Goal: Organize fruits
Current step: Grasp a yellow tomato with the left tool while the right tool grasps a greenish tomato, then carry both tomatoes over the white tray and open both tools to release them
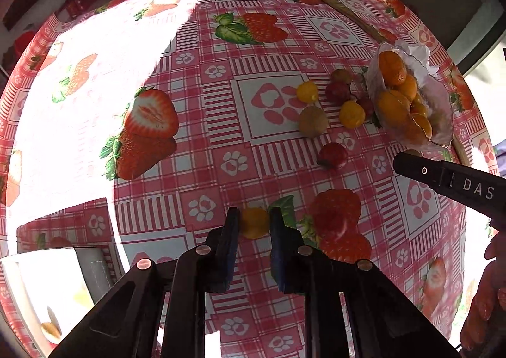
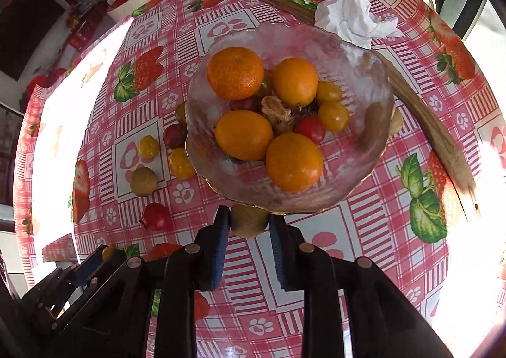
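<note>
Fruit: left gripper (image 1: 254, 222) pinches a yellow one (image 1: 254, 222), right gripper (image 2: 249, 220) a brown one (image 2: 249, 220).
Lift clear over the bowl (image 2: 363, 73) rim before releasing.

The glass bowl (image 2: 363, 79) hides part of the brownish fruit (image 2: 395, 122) behind it.

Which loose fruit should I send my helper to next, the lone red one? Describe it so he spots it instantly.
Start at the glass bowl of oranges on the strawberry tablecloth. Loose fruits cluster at its left side; nearest the camera sits the red fruit, just past the brownish round fruit. It is the only red piece lying apart from the cluster, with a small stem.
</note>
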`<action>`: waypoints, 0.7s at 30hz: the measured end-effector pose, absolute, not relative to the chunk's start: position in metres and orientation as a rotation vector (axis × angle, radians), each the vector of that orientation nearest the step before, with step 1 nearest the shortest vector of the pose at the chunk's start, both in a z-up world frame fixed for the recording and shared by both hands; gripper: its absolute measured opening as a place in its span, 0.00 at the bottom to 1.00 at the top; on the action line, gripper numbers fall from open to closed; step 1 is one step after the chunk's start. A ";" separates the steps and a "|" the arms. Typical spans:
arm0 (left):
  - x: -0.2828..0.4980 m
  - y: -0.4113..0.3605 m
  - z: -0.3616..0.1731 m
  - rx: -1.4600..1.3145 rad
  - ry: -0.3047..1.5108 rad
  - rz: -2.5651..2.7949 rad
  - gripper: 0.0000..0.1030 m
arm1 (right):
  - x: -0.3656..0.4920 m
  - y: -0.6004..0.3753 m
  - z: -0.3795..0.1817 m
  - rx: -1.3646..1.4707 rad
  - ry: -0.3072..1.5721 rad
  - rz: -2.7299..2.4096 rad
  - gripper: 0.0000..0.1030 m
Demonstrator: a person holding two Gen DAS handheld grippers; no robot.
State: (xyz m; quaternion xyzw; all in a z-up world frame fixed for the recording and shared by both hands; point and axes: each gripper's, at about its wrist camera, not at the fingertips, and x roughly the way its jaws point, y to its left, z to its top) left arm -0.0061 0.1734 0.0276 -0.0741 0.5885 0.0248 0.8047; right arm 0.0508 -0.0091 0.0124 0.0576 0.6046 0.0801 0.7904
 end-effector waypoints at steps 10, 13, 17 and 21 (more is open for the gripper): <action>-0.038 0.180 0.057 -0.198 1.227 0.050 0.20 | 0.013 -0.023 0.025 0.119 1.342 0.228 0.27; -0.051 0.184 0.065 -0.200 1.219 0.059 0.20 | -0.001 -0.024 0.028 0.123 1.350 0.239 0.27; -0.068 0.190 0.074 -0.211 1.210 0.073 0.20 | -0.017 -0.019 0.034 0.108 1.357 0.259 0.27; -0.085 0.199 0.082 -0.221 1.197 0.090 0.20 | -0.031 -0.011 0.042 0.084 1.357 0.283 0.27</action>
